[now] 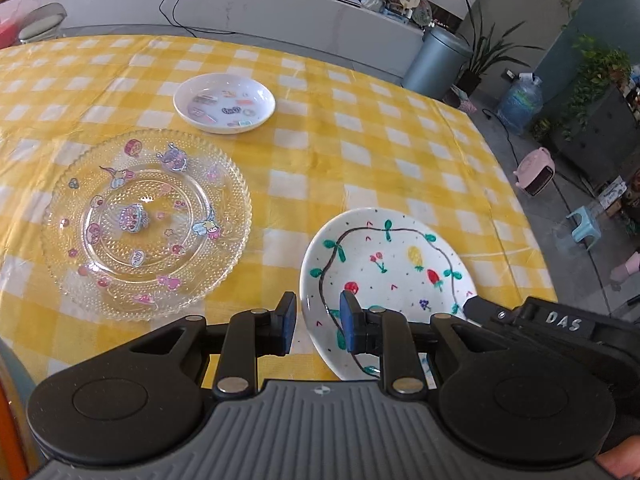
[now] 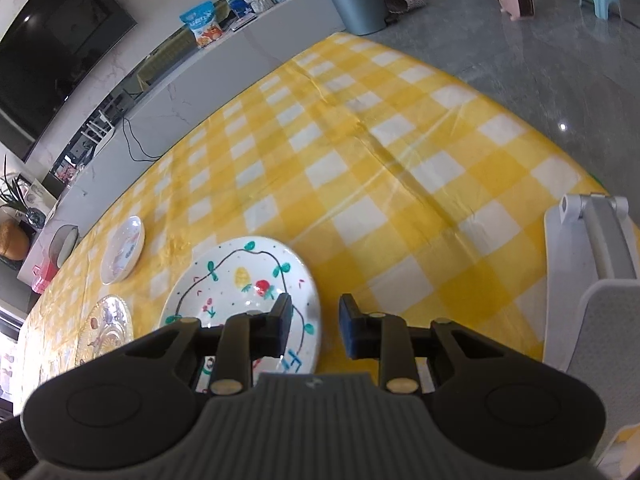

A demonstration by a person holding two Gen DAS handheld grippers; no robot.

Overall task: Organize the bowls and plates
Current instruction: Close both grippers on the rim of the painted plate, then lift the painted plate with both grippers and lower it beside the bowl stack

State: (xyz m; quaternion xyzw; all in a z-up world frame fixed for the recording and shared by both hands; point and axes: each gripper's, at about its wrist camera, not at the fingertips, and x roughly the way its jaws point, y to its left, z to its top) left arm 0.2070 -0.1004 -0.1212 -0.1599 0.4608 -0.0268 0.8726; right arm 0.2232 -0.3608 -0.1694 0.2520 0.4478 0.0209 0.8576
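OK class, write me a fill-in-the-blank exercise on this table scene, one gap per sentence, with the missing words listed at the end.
1. The tablecloth is checked white and ____.
2. The clear glass plate with cartoon stickers is the ____ of the three dishes.
3. The fruit-painted white plate has both the left gripper and the right gripper at its rim, and both stand ____.
4. The small white sticker dish lies ____ from the camera than the glass plate.

Missing words: yellow; largest; open; farther

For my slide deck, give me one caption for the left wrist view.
Open left hand-held gripper straddling the rim of the fruit-painted plate, glass plate and white dish beyond.
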